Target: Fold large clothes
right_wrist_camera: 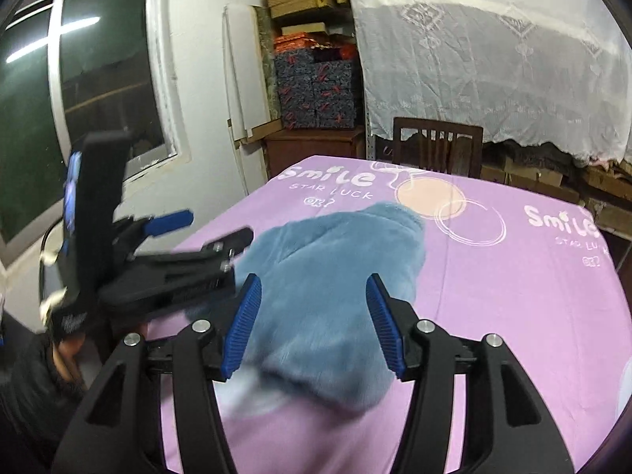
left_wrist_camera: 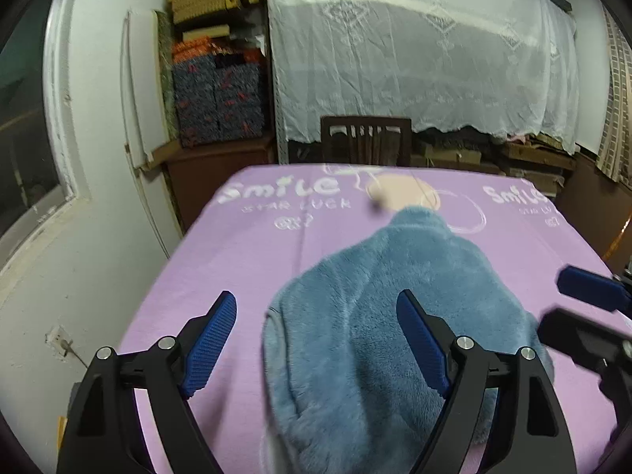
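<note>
A fluffy blue fleece garment lies bunched on the purple "Smile" sheet of the table. My left gripper is open above its near left part, holding nothing. In the right wrist view the garment lies under my right gripper, which is open and empty, jaws astride the fleece. The left gripper shows at the left of that view, above the table's left edge. The right gripper shows at the right edge of the left wrist view.
A dark wooden chair stands at the table's far edge. Behind it hangs a white lace cloth over stacked things. Shelves with boxes stand at the back left. A window and white wall are at the left.
</note>
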